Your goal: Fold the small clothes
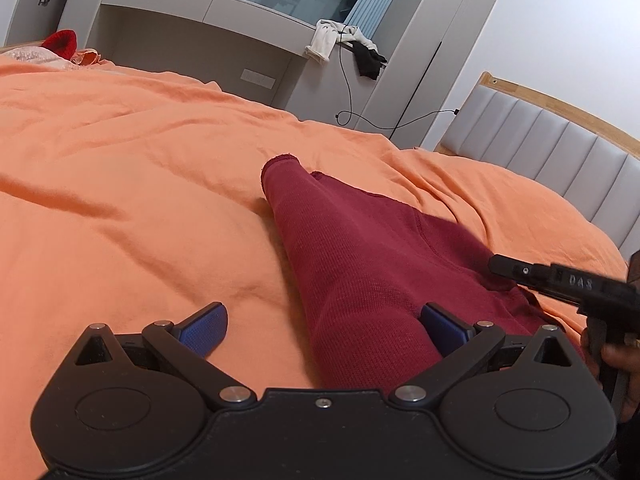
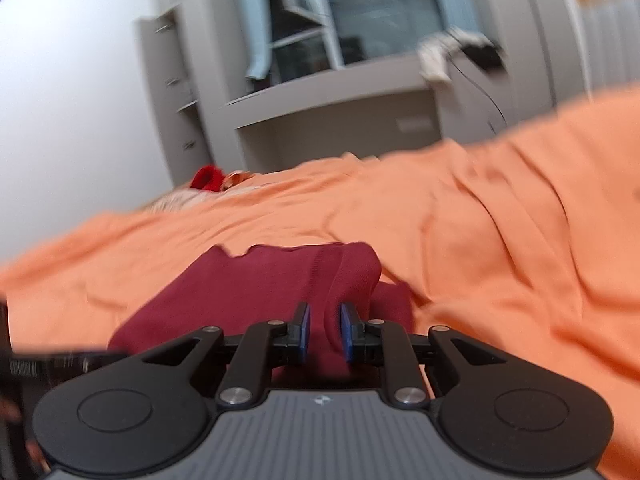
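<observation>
A dark red knit garment [image 1: 360, 256] lies on the orange bedsheet [image 1: 120, 184], a narrow leg or sleeve stretched away from me. My left gripper [image 1: 324, 330] is open, jaws wide apart, low over the garment's near end; its right finger [image 1: 442, 328] rests on the fabric. In the right wrist view my right gripper [image 2: 325, 332] is shut on a raised fold of the same garment [image 2: 256, 284]. The right gripper's black body [image 1: 560, 280] shows at the right edge of the left wrist view.
A padded grey headboard [image 1: 560, 160] runs along the bed's right side. A grey desk unit [image 1: 192, 40] with clothes [image 1: 324, 40] and a hanging cable stands past the bed. A red item [image 1: 60, 42] lies at the far left corner.
</observation>
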Tool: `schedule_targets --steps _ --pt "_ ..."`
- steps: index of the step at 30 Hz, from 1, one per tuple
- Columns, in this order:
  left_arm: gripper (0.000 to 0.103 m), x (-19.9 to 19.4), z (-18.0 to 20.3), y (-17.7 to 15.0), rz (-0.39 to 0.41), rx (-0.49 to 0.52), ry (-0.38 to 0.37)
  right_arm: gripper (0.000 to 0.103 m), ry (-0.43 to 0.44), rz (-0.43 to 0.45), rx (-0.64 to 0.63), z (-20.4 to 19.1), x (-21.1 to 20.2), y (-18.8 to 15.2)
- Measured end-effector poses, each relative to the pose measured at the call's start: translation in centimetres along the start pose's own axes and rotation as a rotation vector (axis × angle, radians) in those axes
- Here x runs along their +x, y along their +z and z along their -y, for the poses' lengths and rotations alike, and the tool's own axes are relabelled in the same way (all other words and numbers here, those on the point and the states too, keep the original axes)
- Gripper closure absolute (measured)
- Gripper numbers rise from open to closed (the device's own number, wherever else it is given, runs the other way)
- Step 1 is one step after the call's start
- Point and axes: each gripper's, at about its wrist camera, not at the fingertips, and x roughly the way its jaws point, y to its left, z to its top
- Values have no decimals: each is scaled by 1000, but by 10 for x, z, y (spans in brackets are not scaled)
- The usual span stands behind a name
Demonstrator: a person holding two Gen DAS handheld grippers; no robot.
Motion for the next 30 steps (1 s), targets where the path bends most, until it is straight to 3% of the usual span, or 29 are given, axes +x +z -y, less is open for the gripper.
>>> schedule_targets --steps 4,9,12,14,16,20,22,30 --pt "0 0 0 0 0 0 -1 83 -28 17 -146 -25 -2 -4" --pt "0 0 0 0 0 1 1 84 -117 -6 -69 -10 2 0" --pt "0 0 0 0 0 1 1 82 -152 -83 96 20 9 0" --pt "0 0 0 0 0 1 1 71 -104 -114 266 45 12 -4" --pt "0 -1 -1 0 0 2 2 50 -41 -126 438 69 12 -9" --pt "0 -1 0 0 1 1 4 35 90 -107 639 97 14 -20" --pt "0 -1 -1 0 1 2 4 28 112 -106 640 96 16 -20" --pt "0 -1 -1 0 2 2 5 26 46 -165 524 79 36 -26"
